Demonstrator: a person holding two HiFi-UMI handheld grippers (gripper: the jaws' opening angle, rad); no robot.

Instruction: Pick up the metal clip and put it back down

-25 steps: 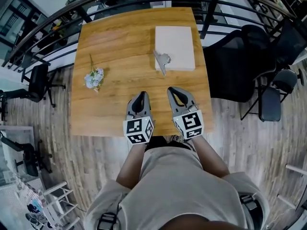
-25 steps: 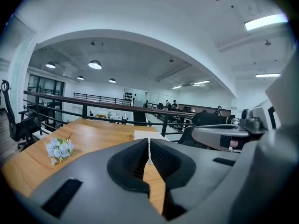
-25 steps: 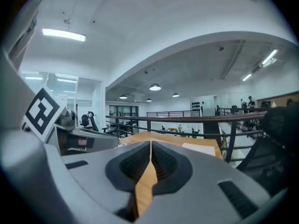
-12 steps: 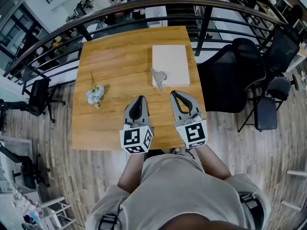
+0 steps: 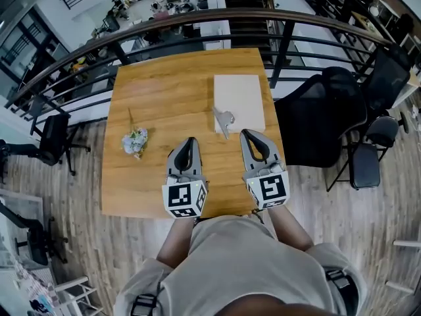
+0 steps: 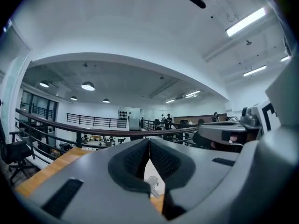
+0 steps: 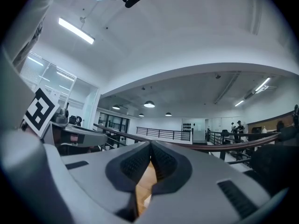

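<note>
The metal clip (image 5: 223, 119) lies at the near left corner of a pale board (image 5: 239, 101) on the wooden table (image 5: 164, 104); through the left gripper's jaws the clip (image 6: 153, 185) shows small and low. My left gripper (image 5: 189, 143) hovers over the table's near part, shut and empty, a short way near-left of the clip. My right gripper (image 5: 253, 137) is beside it, just near-right of the clip, also shut with nothing held. Both grippers' tips point away from me, tilted upward.
A small bunch of pale flowers (image 5: 135, 140) lies on the table's left side. A dark railing (image 5: 197, 25) runs beyond the far edge. Black office chairs (image 5: 329, 110) stand right of the table, another chair (image 5: 49, 137) on the left.
The view has shifted so the table sits lower in the frame. Both grippers stay shut side by side over the near edge, in about the same place relative to the clip.
</note>
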